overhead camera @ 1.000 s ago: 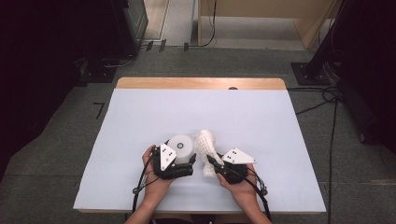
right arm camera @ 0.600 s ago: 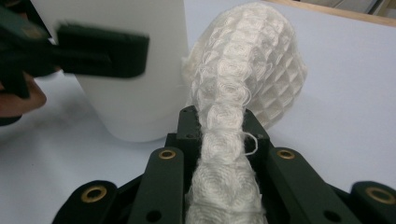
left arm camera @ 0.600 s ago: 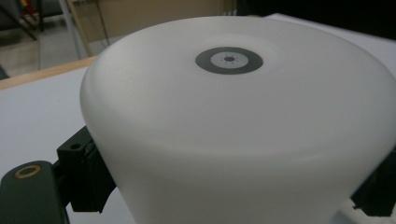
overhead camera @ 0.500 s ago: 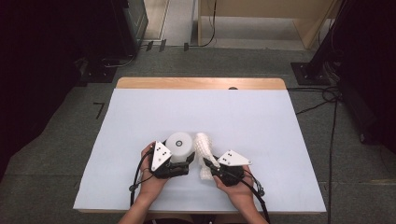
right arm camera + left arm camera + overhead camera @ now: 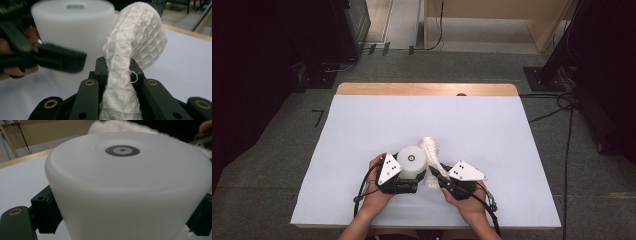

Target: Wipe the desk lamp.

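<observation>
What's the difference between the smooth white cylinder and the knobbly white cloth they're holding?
The smooth white plastic cylinder is rigid and round, with a dark ring on its flat top; the white waffle-weave cloth is soft, textured and bunched. The cylinder spreads the left claw wide, while the cloth is pinched thin in the right claw. Both are white and gripped.

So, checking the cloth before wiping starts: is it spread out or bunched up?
Bunched. The white waffle cloth is gathered into a thick rope, pinched in the right gripper beside the white cylinder.
</observation>
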`<control>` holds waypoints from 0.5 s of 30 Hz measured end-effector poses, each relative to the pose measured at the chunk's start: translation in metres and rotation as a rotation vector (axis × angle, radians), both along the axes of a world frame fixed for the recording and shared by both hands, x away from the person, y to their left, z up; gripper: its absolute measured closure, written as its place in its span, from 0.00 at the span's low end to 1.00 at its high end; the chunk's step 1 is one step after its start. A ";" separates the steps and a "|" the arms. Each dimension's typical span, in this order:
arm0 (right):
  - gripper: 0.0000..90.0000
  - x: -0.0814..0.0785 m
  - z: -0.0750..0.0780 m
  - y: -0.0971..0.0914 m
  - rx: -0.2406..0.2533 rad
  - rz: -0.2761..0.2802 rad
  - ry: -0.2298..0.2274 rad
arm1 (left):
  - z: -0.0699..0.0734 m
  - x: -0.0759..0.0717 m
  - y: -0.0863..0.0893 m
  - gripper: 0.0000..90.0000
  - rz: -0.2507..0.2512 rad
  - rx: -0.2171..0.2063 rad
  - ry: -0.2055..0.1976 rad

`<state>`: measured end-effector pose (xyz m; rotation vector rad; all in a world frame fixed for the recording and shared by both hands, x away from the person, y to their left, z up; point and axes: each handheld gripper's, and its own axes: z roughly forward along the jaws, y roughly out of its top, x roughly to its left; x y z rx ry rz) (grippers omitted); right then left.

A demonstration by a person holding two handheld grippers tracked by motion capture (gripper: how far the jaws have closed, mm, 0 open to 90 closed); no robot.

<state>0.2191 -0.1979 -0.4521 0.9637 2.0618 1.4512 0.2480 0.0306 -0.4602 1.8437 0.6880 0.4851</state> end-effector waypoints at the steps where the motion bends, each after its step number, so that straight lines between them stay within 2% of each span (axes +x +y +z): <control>1: 0.84 -0.001 0.003 -0.001 0.001 0.002 -0.015 | -0.001 0.000 0.000 0.10 -0.002 0.002 0.000; 4: 0.84 -0.004 0.009 -0.001 -0.010 0.010 -0.050 | -0.001 0.002 0.002 0.10 -0.001 -0.012 0.006; 5: 0.84 -0.004 0.008 -0.001 -0.019 0.014 -0.048 | -0.001 0.003 0.003 0.10 0.000 -0.014 0.005; 7: 0.84 -0.003 0.003 0.002 -0.033 0.018 -0.026 | 0.002 0.003 0.007 0.10 0.008 -0.036 0.004; 12: 0.84 0.004 -0.018 0.013 -0.080 0.030 0.086 | 0.008 0.004 0.015 0.10 0.008 -0.080 -0.003; 15: 0.84 0.005 -0.021 0.015 -0.090 0.034 0.103 | 0.008 0.004 0.015 0.10 0.007 -0.090 0.001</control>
